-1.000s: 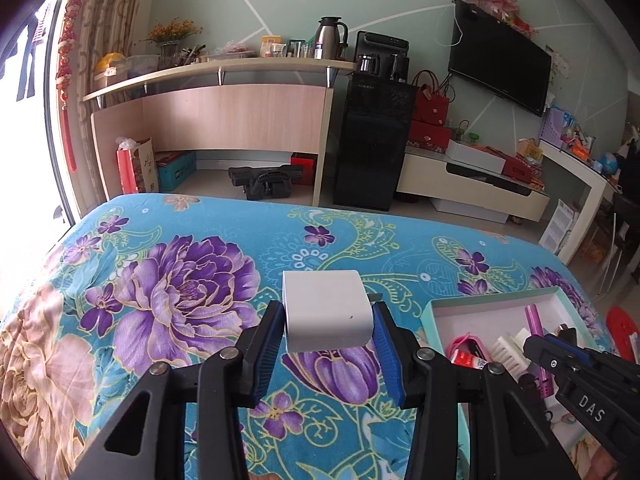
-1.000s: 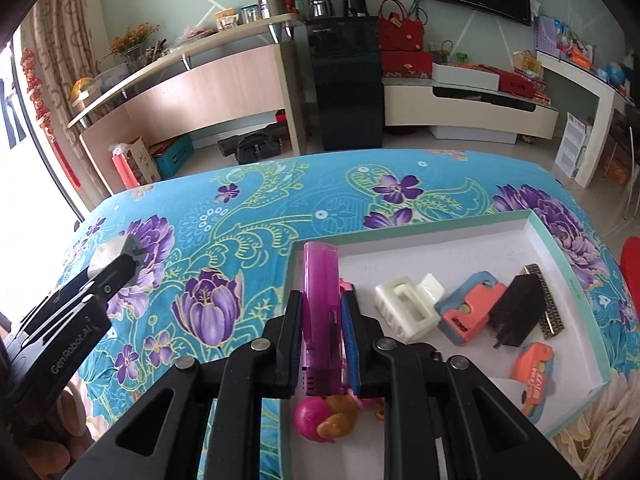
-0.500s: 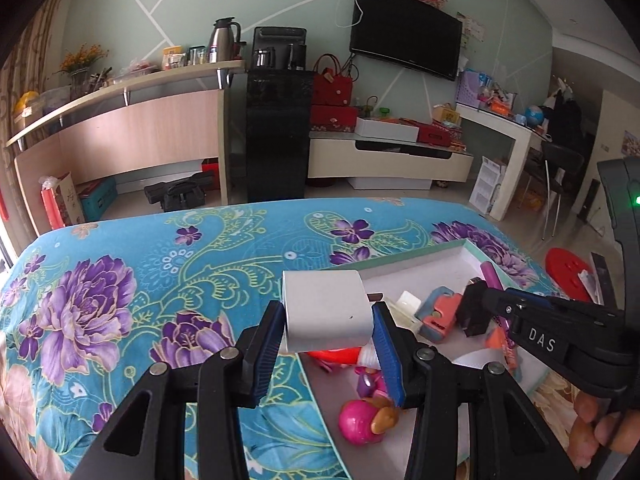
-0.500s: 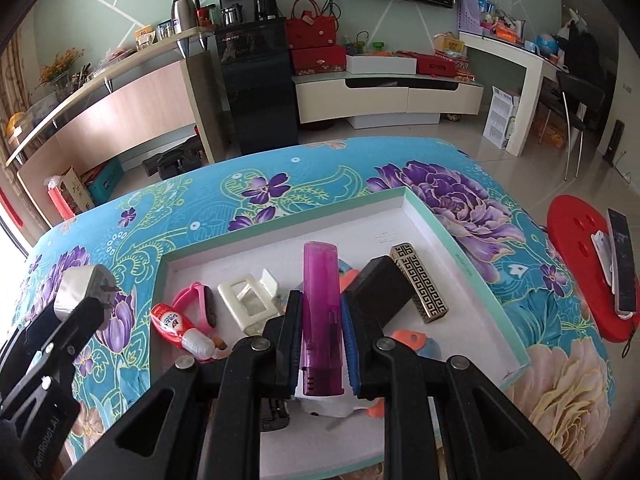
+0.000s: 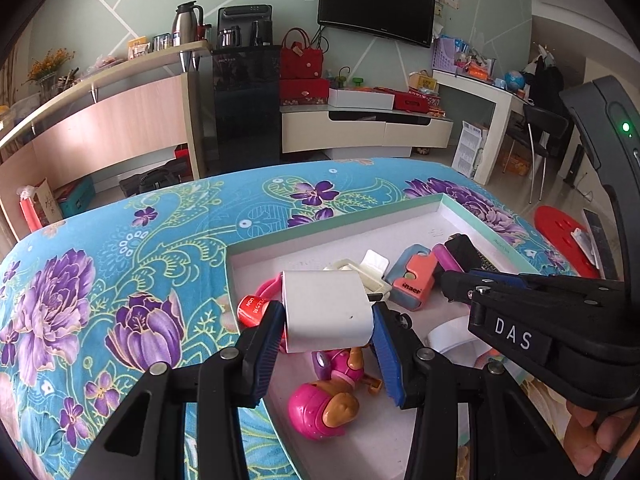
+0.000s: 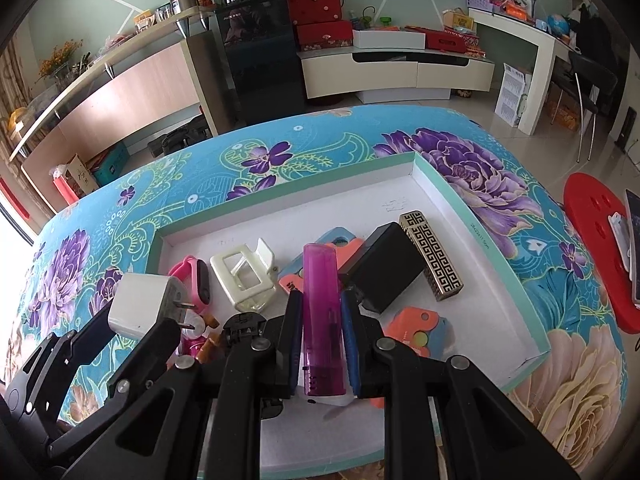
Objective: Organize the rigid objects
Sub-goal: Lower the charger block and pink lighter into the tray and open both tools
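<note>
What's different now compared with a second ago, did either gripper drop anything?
Nothing dropped. The left gripper carried the white charger rightward from the flowered cloth to over the tray. The right gripper kept its grip on the purple lighter, shifting deeper over the tray.

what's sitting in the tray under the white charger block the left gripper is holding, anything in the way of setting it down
Yes. The left gripper holds the white charger block over the tray's crowded left end. The pink toy figure, red-capped tube and cream plastic clip lie below and just beyond it. Bare tray floor shows along the far wall.
</note>
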Tool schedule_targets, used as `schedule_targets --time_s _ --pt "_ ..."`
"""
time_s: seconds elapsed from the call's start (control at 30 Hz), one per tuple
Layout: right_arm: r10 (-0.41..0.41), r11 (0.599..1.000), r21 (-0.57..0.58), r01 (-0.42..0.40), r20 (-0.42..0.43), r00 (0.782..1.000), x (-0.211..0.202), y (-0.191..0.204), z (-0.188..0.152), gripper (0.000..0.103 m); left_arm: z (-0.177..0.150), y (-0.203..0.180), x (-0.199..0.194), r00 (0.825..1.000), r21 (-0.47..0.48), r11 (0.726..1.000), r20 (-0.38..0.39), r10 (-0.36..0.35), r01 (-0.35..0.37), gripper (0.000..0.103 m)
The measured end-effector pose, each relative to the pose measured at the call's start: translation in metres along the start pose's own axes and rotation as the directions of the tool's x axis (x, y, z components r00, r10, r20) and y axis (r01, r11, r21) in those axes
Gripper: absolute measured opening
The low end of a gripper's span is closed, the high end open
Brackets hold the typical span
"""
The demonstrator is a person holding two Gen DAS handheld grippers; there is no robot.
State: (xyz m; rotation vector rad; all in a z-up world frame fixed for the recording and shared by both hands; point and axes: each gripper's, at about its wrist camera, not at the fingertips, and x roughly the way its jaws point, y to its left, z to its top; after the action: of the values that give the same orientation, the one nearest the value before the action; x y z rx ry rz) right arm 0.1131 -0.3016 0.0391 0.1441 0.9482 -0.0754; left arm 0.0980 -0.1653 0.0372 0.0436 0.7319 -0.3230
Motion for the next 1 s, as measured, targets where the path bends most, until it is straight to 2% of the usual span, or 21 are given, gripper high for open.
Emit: schedule_targets --time_s 0.2,0.6,0.7,0.8,0.9,1.0 --pt "0.003 1.000 0.006 -0.003 -0.011 1.000 0.002 0.001 -0.001 0.020 -0.001 0.002 0.003 1.000 -0.006 1.000 -0.013 0.006 -0.006 0.048" --pt "-0.001 1.000 0.013 0.001 -0.023 1.000 0.003 0.000 0.000 0.020 0.001 0.006 -0.006 1.000 -0.010 1.000 0.008 0.001 -0.001 0.048" --pt "-0.008 1.000 0.009 0.008 -0.029 1.000 0.004 0.000 -0.001 0.024 0.001 0.010 -0.011 1.000 -0.021 1.000 0.015 0.010 -0.010 0.048" --pt "-0.011 1.000 0.006 0.011 -0.029 1.000 0.004 0.002 -0.001 0.034 0.002 0.019 -0.016 0.999 -0.042 0.999 0.022 0.024 -0.023 0.048" --pt "-0.009 1.000 0.002 0.009 -0.023 1.000 0.002 0.003 -0.002 0.038 0.001 0.031 -0.020 0.999 -0.073 0.996 0.027 0.048 -0.046 0.049" --pt "-0.007 1.000 -0.007 0.007 -0.026 1.000 0.001 0.006 -0.003 0.047 0.000 0.046 -0.024 0.997 -0.115 0.991 0.027 0.071 -0.068 0.056"
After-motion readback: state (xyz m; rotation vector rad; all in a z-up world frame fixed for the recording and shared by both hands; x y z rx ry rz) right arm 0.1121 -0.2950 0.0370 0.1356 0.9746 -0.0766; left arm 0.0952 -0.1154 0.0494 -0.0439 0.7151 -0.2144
